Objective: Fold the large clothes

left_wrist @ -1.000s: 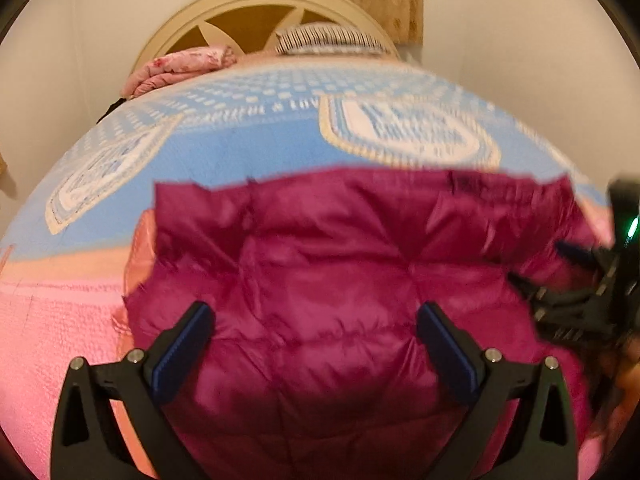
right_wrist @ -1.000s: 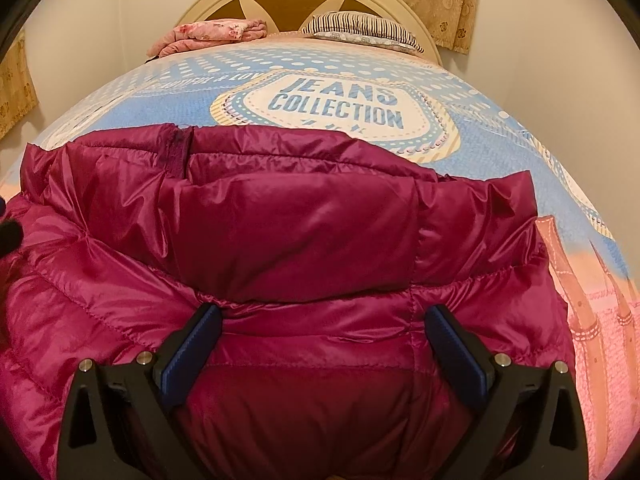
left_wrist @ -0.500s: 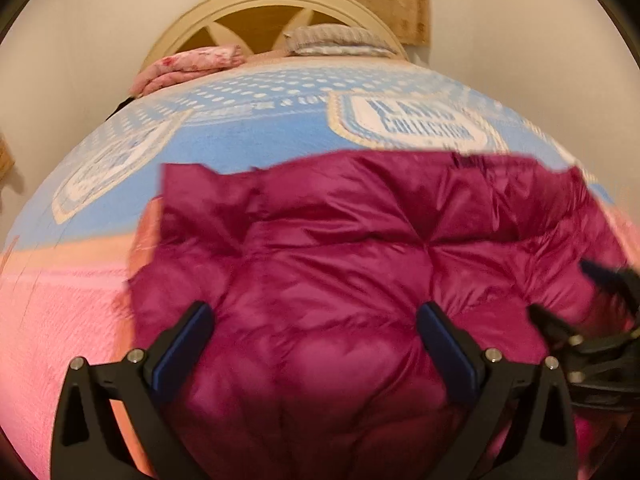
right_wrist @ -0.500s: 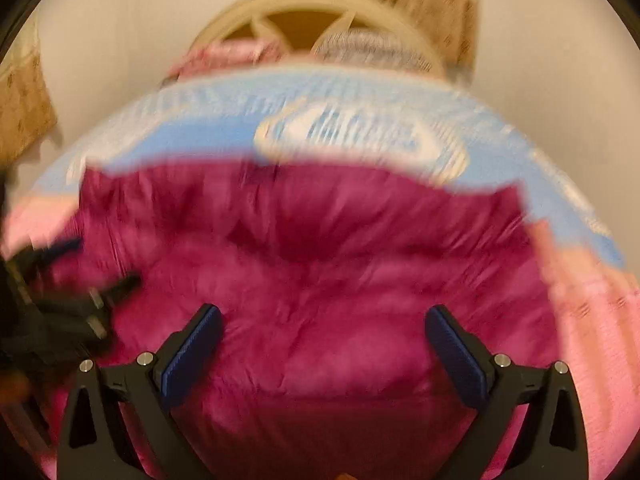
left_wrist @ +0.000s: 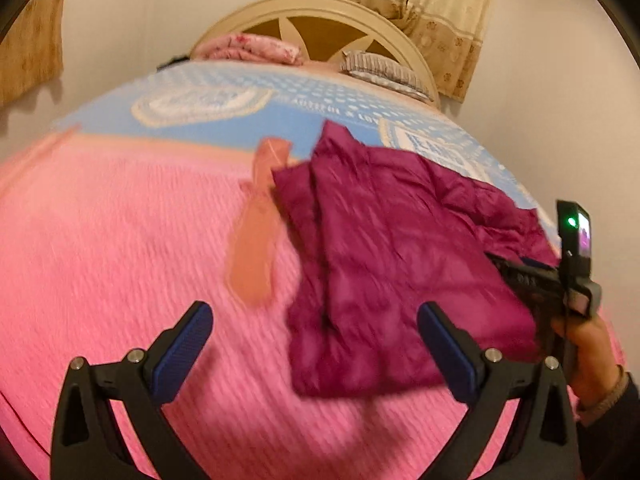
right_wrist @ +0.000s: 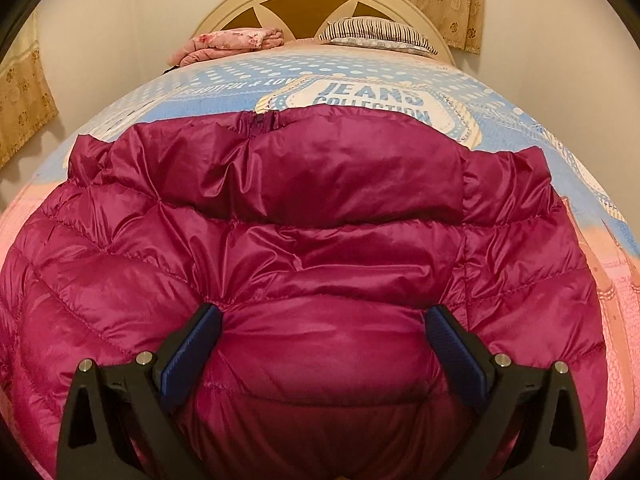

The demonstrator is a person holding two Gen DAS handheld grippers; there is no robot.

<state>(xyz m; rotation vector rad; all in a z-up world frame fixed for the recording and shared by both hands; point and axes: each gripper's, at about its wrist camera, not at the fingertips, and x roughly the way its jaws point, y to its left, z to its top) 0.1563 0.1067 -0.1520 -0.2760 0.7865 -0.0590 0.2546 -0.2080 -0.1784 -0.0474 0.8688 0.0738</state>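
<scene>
Left wrist view. Left gripper [left_wrist: 314, 328]: jaws wide apart, holding nothing, hovering above the pink part of the bedspread [left_wrist: 120, 248]. Puffer jacket [left_wrist: 396, 272]: magenta, quilted, lying on the bed to the right of the gripper's centre line, its near edge between the two blue pads; picture blurred. Orange printed strip [left_wrist: 256, 236] on the spread, just beside the jacket's left edge. Right gripper [left_wrist: 536, 280]: at the jacket's right side, held in the person's hand [left_wrist: 588, 348]; its jaws cannot be made out from here. Headboard [left_wrist: 320, 12], pink folded bedding [left_wrist: 256, 46] and striped pillow [left_wrist: 384, 72] at the far end; curtain [left_wrist: 436, 8] behind.

Right wrist view. Right gripper [right_wrist: 322, 346]: jaws wide apart, low over the jacket [right_wrist: 320, 208], one blue pad on either side of a puffed panel, not clamped. Jacket spread flat, collar and zip end [right_wrist: 262, 122] on the far side, covering part of the "JEANS COLLECTION" print [right_wrist: 372, 98] on the blue area of the spread.
</scene>
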